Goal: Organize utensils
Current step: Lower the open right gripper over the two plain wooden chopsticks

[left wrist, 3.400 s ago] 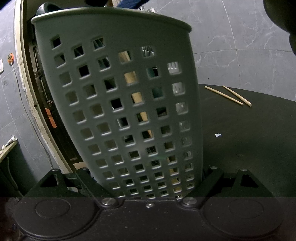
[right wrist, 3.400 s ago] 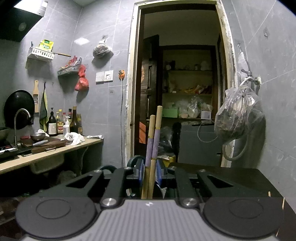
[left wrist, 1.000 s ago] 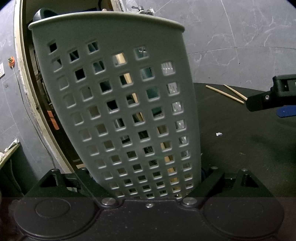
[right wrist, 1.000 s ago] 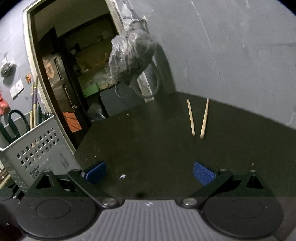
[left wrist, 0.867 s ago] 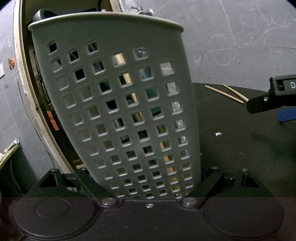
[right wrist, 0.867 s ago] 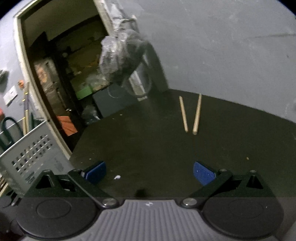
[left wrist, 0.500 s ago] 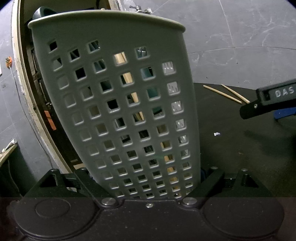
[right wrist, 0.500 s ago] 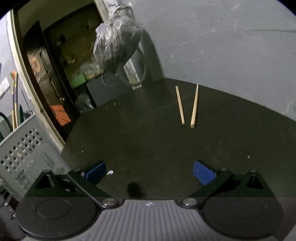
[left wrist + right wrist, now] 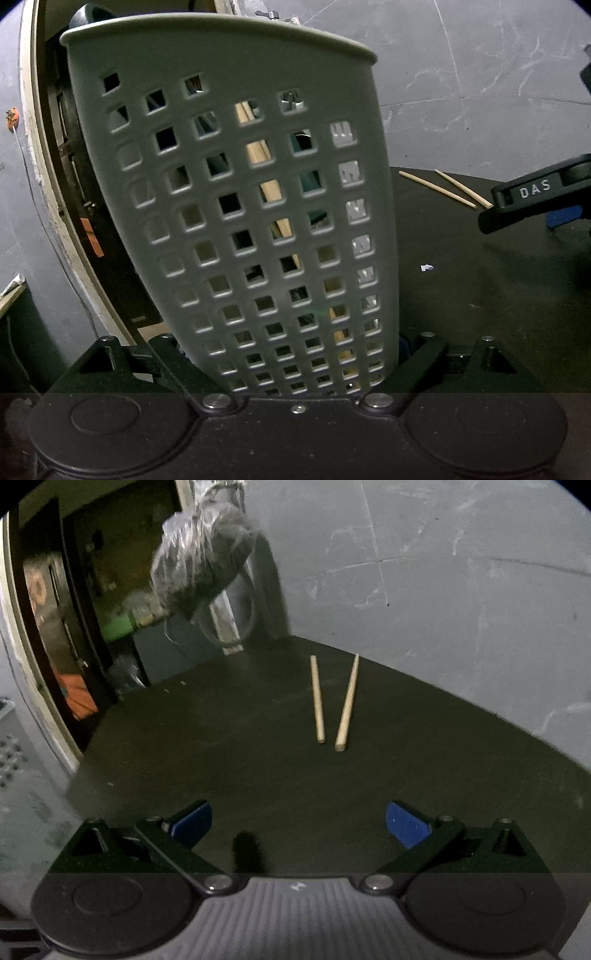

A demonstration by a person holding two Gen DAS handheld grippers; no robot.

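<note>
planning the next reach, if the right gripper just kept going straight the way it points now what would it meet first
Probably the two wooden chopsticks lying on the dark table. The right gripper is open and empty, with bare tabletop between its pads and the chopsticks. Depth is unclear; angled down, it could touch the table short of them.

A lived-in home kitchen corner by an open doorway

We see grey tiled walls (image 9: 461, 602) with pale grout lines and streaky marks, the kind found in a household cooking area. A dark table (image 9: 258, 746) stands against them, with a pair of wooden chopsticks (image 9: 332, 701) lying on it and a perforated grey plastic utensil basket (image 9: 251, 206) holding more wooden sticks. A knotted plastic bag (image 9: 203, 565) hangs on the wall beside a worn, cream-painted door frame (image 9: 44, 206). Through the doorway (image 9: 92, 609) we make out a dim back room with cluttered shelves and a green box, though the details there are blurred
</note>
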